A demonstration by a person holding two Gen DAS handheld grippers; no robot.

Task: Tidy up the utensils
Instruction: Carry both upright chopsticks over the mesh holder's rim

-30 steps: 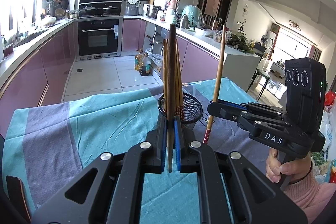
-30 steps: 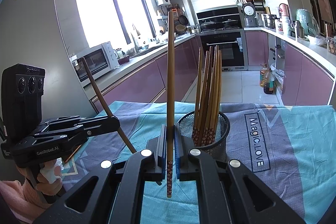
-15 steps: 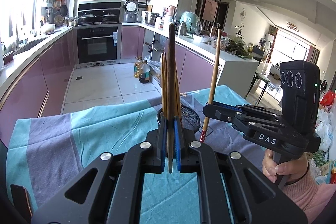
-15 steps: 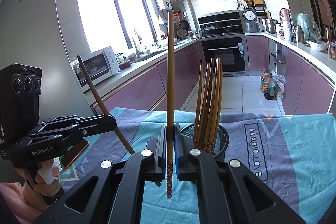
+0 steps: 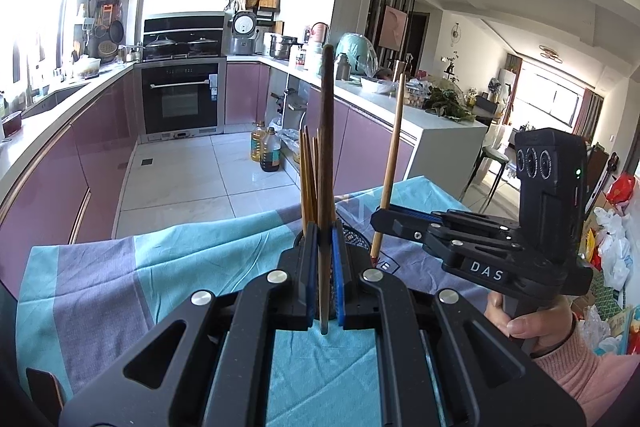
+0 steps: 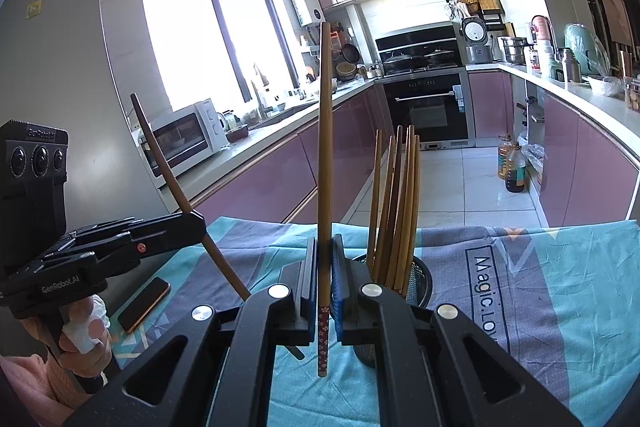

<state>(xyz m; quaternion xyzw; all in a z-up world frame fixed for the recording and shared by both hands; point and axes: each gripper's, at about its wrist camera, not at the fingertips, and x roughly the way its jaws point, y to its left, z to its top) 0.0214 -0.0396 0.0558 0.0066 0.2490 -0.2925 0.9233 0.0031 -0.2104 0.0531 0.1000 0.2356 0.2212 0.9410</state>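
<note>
My left gripper (image 5: 323, 247) is shut on a dark brown chopstick (image 5: 326, 147) and holds it upright above the table. My right gripper (image 6: 323, 259) is shut on a lighter chopstick (image 6: 324, 147) with a red patterned end, also upright. A black mesh holder (image 6: 416, 277) with several wooden chopsticks (image 6: 396, 203) stands just right of my right gripper. In the left wrist view the holder (image 5: 354, 239) sits just behind my fingers, with the right gripper (image 5: 380, 221) beside it. The left gripper (image 6: 196, 221) shows at the left of the right wrist view.
A teal and purple cloth (image 6: 560, 287) covers the table. A phone (image 6: 144, 303) lies on it near the left hand. Kitchen counters (image 5: 60, 107), an oven (image 5: 180, 103) and oil bottles (image 5: 270, 155) on the floor lie beyond the far edge.
Both grippers have risen and tilted up with their chopsticks. The mesh holder has dropped lower in both views and is now partly hidden behind the fingers.
</note>
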